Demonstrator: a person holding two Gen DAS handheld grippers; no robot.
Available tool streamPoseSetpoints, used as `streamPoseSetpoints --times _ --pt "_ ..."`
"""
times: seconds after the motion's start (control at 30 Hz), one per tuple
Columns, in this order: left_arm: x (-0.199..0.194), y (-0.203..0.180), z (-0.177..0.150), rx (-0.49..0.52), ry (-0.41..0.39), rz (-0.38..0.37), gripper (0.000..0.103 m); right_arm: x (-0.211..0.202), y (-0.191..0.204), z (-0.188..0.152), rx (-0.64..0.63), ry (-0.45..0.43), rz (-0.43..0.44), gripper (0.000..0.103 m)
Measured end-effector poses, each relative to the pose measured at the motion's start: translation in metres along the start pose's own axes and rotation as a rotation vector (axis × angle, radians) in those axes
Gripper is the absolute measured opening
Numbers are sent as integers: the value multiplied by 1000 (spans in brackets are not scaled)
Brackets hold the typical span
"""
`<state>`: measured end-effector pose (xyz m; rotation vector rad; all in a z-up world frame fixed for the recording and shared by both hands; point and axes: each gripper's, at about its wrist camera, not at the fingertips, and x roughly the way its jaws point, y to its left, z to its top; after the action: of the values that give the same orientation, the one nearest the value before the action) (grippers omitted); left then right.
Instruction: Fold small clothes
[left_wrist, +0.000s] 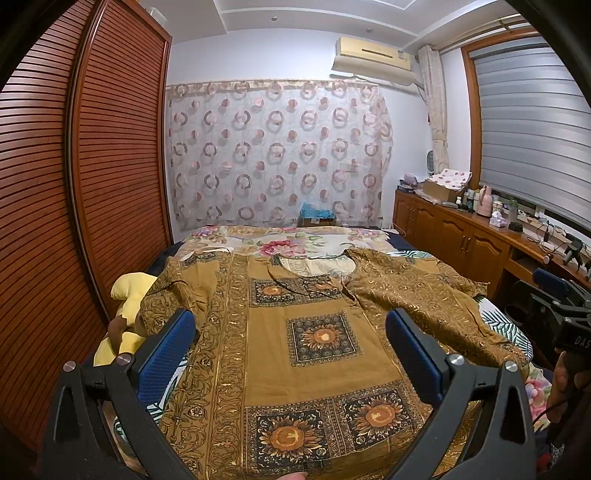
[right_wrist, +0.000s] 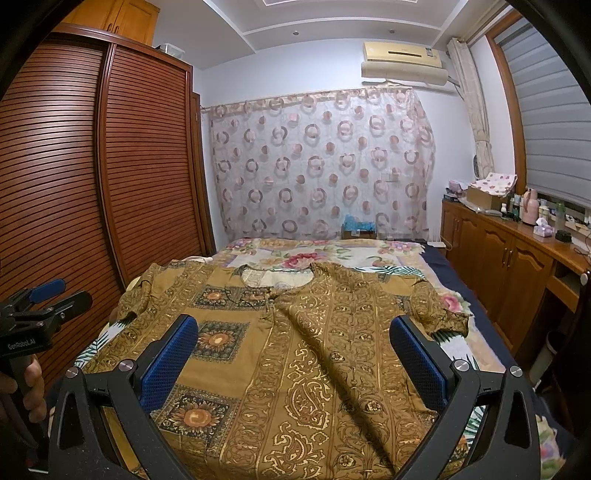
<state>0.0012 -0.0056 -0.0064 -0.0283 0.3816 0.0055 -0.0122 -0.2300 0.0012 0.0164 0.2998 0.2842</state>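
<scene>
**Both grippers hovering wide over the shirt, nothing grabbed**

Left gripper (left_wrist: 290, 332) had its blue-padded fingers (left_wrist: 168, 354) spread far apart above the mustard-brown short-sleeved shirt with sunflower squares and gold scrollwork (left_wrist: 317, 369), holding nothing. Right gripper (right_wrist: 293, 341) was the same, pads (right_wrist: 417, 358) well apart and not touching the cloth.

That shirt lay spread out, collar away from the cameras, on the floral-print bedspread (left_wrist: 284, 240). Its right half looked folded over toward the middle, showing the paisley back side and a diagonal crease in the right wrist view. A yellow plush toy (left_wrist: 127, 295) sat just beside the shirt's left sleeve, next to the slatted reddish wooden wardrobe (left_wrist: 110, 166).
</scene>
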Motion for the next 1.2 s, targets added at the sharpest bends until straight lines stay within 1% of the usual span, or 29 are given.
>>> streamPoseSetpoints --times 1.2 --pt "-3 -2 1 2 -1 2 103 3 1 0 5 6 9 103"
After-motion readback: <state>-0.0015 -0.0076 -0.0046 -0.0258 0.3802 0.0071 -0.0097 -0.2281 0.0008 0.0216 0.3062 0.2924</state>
